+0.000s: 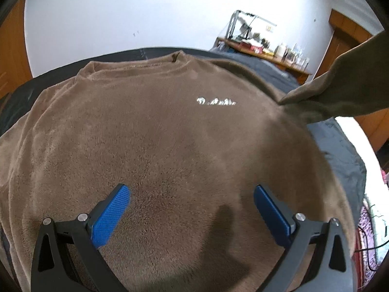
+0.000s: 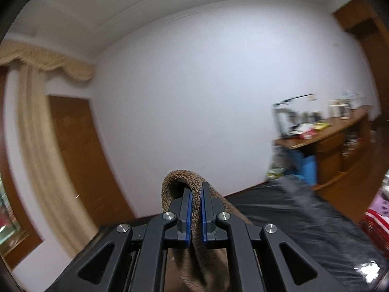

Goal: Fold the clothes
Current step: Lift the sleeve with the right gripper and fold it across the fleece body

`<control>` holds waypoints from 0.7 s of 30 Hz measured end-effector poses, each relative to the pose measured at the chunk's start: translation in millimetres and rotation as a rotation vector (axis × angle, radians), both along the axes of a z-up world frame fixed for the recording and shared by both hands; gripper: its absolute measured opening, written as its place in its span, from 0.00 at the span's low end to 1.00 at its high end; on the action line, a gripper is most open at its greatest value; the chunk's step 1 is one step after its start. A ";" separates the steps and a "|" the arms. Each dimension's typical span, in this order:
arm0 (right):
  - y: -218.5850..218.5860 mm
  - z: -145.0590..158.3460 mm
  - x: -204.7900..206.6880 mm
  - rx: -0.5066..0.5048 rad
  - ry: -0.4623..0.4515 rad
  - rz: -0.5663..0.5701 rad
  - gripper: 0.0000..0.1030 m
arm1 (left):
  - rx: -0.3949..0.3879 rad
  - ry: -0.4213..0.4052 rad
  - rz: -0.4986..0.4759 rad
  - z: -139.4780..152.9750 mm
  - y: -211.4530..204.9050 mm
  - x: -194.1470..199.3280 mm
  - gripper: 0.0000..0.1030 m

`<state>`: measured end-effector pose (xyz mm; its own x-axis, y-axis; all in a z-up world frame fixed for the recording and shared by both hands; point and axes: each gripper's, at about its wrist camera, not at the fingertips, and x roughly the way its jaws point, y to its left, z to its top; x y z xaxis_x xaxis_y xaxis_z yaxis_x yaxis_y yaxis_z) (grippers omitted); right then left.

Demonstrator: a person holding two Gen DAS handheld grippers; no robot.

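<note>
A brown fleece sweatshirt (image 1: pixel 150 131) with a small white chest logo (image 1: pixel 216 101) lies spread on a dark bed cover (image 1: pixel 340 160), collar at the far side. My left gripper (image 1: pixel 192 194) hovers open just above its lower front, blue pads (image 1: pixel 114 209) wide apart with nothing between them. The sweatshirt's right sleeve (image 1: pixel 345 85) is lifted off the bed toward the upper right. In the right wrist view my right gripper (image 2: pixel 196 189) is shut on that sleeve's fleece (image 2: pixel 180 177), which loops over the left finger and hangs below.
A wooden desk (image 1: pixel 274 59) crowded with small items stands past the bed's far right corner, also desk (image 2: pixel 323 133). A wooden door (image 2: pixel 80 150) and cream curtain (image 2: pixel 36 146) are at the left. A red basket (image 2: pixel 374 226) sits beside the bed.
</note>
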<state>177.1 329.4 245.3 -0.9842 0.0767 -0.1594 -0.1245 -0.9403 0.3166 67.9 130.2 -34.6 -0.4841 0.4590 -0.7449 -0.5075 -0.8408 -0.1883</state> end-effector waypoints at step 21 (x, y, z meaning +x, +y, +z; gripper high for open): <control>-102.9 -202.2 -150.3 -0.011 -0.583 0.418 0.84 | 0.297 -0.213 0.079 -9.0 -50.1 -26.2 0.99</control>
<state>26.8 226.5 43.1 -0.6852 -0.2927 -0.6670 0.0933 -0.9434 0.3182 41.7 80.1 -43.6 -0.3750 0.6376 -0.6729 -0.3666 -0.7687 -0.5241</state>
